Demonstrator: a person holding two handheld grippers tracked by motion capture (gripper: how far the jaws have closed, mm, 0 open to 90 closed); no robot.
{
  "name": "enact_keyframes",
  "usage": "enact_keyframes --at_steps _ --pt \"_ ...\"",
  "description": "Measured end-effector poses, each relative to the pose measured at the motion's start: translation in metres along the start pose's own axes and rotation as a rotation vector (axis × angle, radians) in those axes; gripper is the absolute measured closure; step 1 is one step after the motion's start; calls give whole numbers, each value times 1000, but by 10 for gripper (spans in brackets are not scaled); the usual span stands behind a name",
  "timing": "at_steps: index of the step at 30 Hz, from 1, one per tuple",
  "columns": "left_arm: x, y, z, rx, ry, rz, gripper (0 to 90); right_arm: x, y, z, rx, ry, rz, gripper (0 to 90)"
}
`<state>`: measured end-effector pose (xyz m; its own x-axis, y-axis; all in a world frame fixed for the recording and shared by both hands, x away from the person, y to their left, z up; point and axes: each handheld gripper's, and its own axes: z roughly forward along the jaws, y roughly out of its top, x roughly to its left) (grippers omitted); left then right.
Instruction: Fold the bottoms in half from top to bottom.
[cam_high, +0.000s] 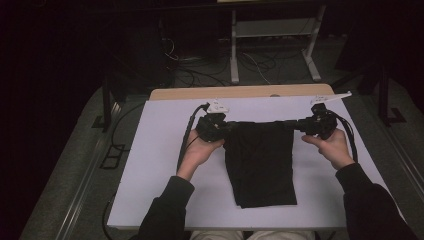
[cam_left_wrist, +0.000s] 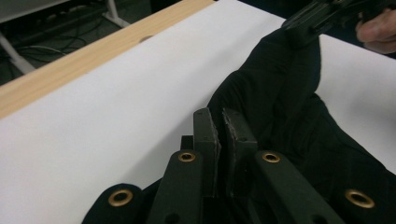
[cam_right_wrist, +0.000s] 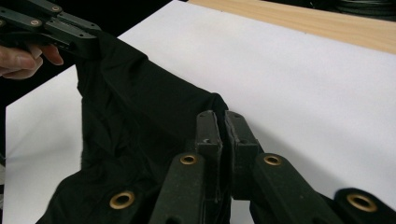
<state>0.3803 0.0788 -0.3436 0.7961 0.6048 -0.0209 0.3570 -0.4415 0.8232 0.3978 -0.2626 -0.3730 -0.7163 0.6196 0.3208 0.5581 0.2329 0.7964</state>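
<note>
1. Cloth (cam_high: 260, 165): a black garment, held by its far edge and stretched between the two grippers. The rest drapes toward the person and lies on the white worktop (cam_high: 150, 175).
2. Left gripper (cam_high: 225, 131): jaws clenched on the cloth's far left corner. The left gripper view shows fabric pinched between the pads (cam_left_wrist: 217, 140).
3. Right gripper (cam_high: 296, 125): jaws clenched on the far right corner. The right gripper view shows fabric bunched at the tips (cam_right_wrist: 219, 135).
4. Step in hand, as judged: lifting the far edge clear of the worktop, likely to fold or spread the cloth.
5. Recommended practice: keep both grippers level with each other and the edge taut, so the cloth hangs without a twist. Keep both grips tight; the pinches look shallow, so a jerk could pull a corner free. Move both hands together, avoiding drag on the near hem.
</note>
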Motion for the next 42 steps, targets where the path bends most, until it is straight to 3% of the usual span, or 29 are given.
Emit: enact_keyframes --at_steps 9,15,22,26,31,33,36,37,40,42 --pt "33 0 -1 4 53 13 841 1 22 24 2 -8 12 842" --pt "55 4 12 37 98 33 840 -4 34 43 6 -73 21 842" --pt "76 4 31 67 156 55 841 -18 43 64 -16 -89 71 842" --pt "87 1 44 69 171 62 840 -27 43 76 -25 -111 100 842" --pt "95 -2 53 41 176 33 834 -35 46 83 -26 -133 125 841" --pt "96 -5 60 54 176 50 833 -38 45 87 -23 -154 135 839" --pt "99 -12 69 52 174 -23 795 -45 41 94 -11 -175 164 813" --pt "100 -14 71 54 185 -47 737 -46 39 96 -11 -179 174 782" --pt "100 -24 72 38 228 -92 649 -49 35 100 23 -196 166 601" --pt "103 -31 72 10 238 -148 519 -50 32 99 41 -205 148 488"
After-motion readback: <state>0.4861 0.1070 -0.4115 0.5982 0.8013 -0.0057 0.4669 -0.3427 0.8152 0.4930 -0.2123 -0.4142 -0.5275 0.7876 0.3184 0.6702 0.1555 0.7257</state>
